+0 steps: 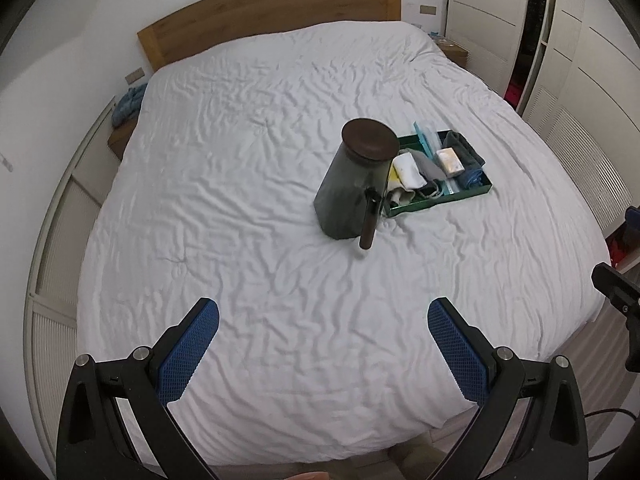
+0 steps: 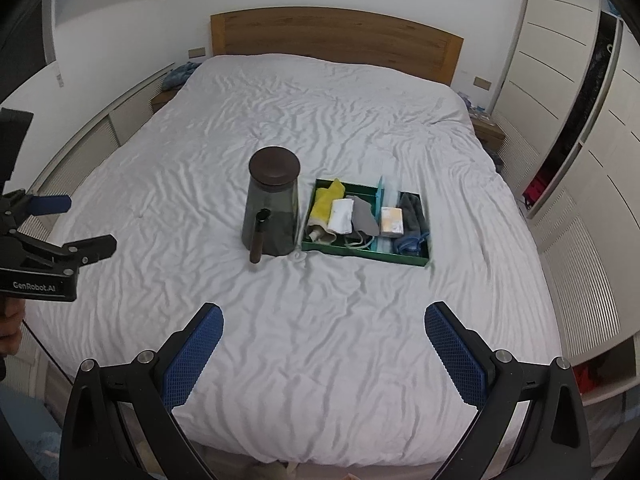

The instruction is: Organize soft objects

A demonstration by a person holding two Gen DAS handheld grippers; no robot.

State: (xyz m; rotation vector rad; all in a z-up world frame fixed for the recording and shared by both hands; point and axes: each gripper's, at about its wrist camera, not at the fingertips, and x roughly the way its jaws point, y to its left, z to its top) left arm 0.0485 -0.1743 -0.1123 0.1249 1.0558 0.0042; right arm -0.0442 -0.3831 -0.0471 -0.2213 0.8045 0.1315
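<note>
Both claws spread, empty, above the bed (image 2: 320,340).
I see left claw (image 1: 323,322) and right claw (image 2: 324,320) apart; green tray (image 2: 360,253) touches jar (image 2: 272,208).

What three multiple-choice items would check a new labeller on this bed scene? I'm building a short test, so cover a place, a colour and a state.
1. Where does the dark jar stand relative to the green tray in the right wrist view?
A. inside it
B. to its left on the white bedcover
C. behind it by the headboard

2. What colour is the cloth at the tray's left end?
A. yellow
B. red
C. black

3. How is the right gripper?
A. shut on a cloth
B. open and empty
C. shut on the jar

Answers: 1 B, the jar sits on the cover beside the tray's left wall. 2 A, it is bright yellow. 3 B, its blue pads stand wide apart over bare cover.
</note>
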